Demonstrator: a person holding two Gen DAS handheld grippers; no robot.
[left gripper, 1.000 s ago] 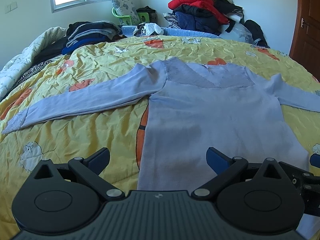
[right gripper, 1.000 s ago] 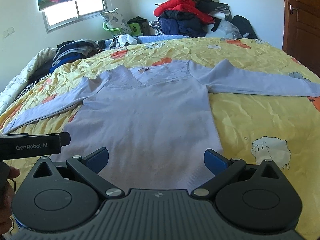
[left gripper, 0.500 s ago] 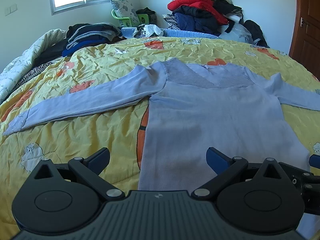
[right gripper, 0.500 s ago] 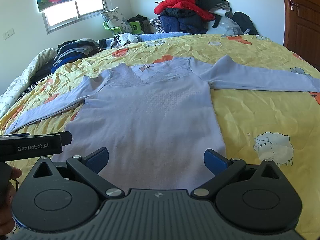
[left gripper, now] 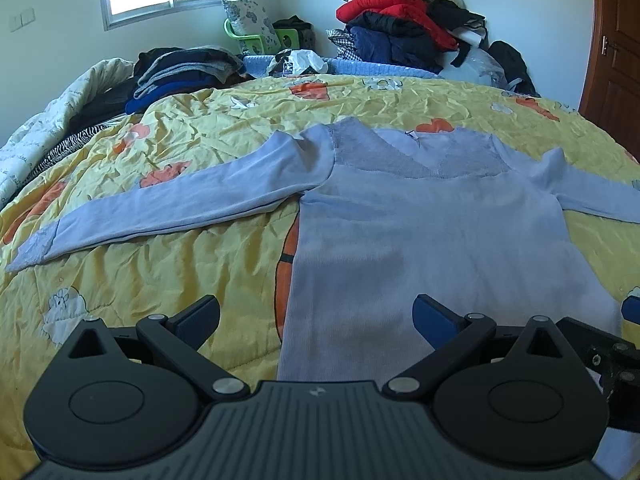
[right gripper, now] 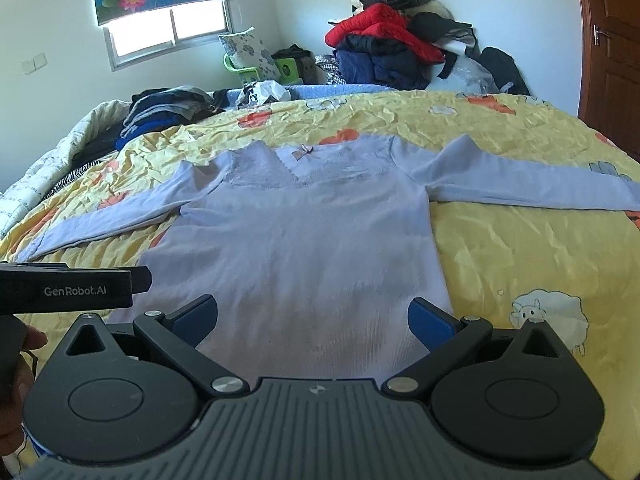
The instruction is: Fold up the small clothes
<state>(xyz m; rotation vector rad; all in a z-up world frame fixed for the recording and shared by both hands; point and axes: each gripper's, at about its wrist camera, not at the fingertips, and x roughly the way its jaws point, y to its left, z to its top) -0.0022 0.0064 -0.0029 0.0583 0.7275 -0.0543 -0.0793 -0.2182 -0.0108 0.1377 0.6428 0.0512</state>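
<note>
A light blue long-sleeved top [left gripper: 432,240] lies flat, face up, on the yellow bed cover, both sleeves spread out sideways; it also shows in the right wrist view [right gripper: 304,248]. Its left sleeve [left gripper: 172,208] reaches far left, its right sleeve [right gripper: 520,184] far right. My left gripper [left gripper: 316,314] is open and empty above the hem's left part. My right gripper [right gripper: 312,314] is open and empty above the hem's right part. The left gripper's body [right gripper: 68,290] shows at the right view's left edge.
The yellow patterned bed cover [left gripper: 160,280] fills the foreground. A stack of dark folded clothes [left gripper: 184,72] lies at the far left of the bed. A heap of red and dark jackets [right gripper: 392,48] sits at the back. A brown door [right gripper: 612,52] stands right.
Both views have tilted up and drawn back slightly, so the top sits lower and a little farther in frame. The top has not moved. Both grippers stay open.
</note>
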